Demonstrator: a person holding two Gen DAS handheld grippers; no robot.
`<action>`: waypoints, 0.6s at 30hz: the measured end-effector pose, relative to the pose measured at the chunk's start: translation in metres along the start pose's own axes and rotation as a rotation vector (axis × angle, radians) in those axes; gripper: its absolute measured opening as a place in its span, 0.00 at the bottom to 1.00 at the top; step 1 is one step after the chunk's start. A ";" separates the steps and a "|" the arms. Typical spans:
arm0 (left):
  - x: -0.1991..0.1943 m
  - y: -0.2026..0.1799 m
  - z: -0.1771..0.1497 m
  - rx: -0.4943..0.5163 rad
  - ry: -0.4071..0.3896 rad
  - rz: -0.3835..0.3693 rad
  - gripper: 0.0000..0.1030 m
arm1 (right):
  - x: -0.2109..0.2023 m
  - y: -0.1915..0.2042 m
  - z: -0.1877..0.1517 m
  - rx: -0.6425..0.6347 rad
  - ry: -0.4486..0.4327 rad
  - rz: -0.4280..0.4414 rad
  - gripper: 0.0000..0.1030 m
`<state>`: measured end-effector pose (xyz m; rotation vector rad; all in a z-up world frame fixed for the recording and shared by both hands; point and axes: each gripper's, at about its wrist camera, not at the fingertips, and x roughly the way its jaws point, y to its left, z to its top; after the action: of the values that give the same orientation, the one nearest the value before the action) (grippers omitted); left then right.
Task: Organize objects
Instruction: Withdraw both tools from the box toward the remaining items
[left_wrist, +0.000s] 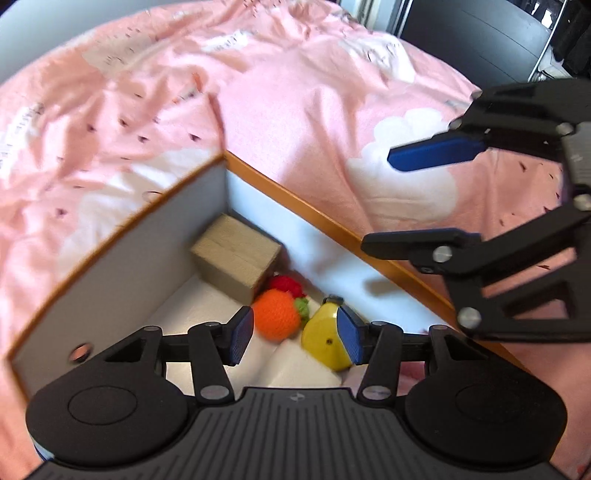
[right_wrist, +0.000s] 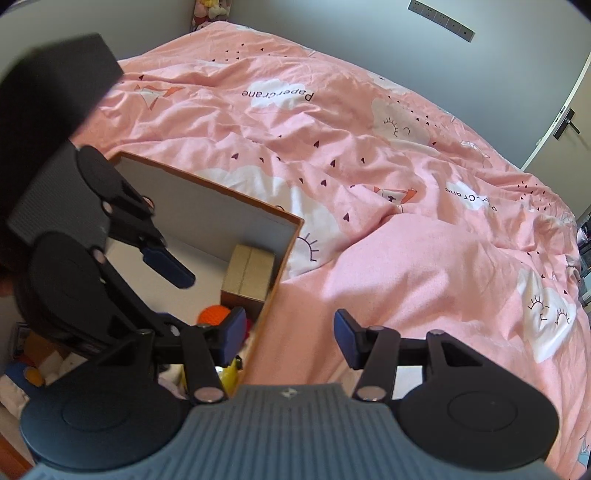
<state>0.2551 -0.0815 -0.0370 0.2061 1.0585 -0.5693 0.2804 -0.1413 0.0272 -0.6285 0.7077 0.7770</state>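
the left gripper (left_wrist: 295, 334) hangs over the inside of the box (left_wrist: 122, 254), pointing down, and its jaws stand apart with nothing pressed between them. the yellow toy (left_wrist: 325, 338) lies just under it, by the right pad, but no pad presses on it; i judge it is released and now rests on the box floor. beside it lies the orange knitted ball (left_wrist: 275, 319), touching a small red knitted piece (left_wrist: 284, 286), and behind them the cardboard block (left_wrist: 236, 256) sits in the far corner. the things are pushed into one corner, probably so the rest of the floor stays free for more.

the right gripper (right_wrist: 290, 338) is also apart and holds nothing. it hovers astride the near orange edge of the box wall, one finger inside and one outside, perhaps to steady the box or only to wait; whether it touches the wall i cannot tell.

the box stands on a pink bedcover (right_wrist: 406, 184) with clouds, which is soft and wrinkled, so the box could tilt if it is pushed. the cover within view shows no other loose object.
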 end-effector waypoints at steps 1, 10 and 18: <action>-0.011 0.000 -0.004 0.000 -0.005 0.017 0.57 | -0.003 0.003 0.001 0.008 -0.001 0.003 0.55; -0.104 0.004 -0.051 -0.125 -0.074 0.202 0.57 | -0.041 0.054 0.007 0.074 -0.083 0.094 0.60; -0.133 0.020 -0.134 -0.469 -0.129 0.321 0.57 | -0.063 0.124 -0.008 0.070 -0.162 0.172 0.62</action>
<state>0.1153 0.0380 0.0108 -0.0731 0.9800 -0.0366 0.1472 -0.1029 0.0410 -0.4390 0.6424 0.9473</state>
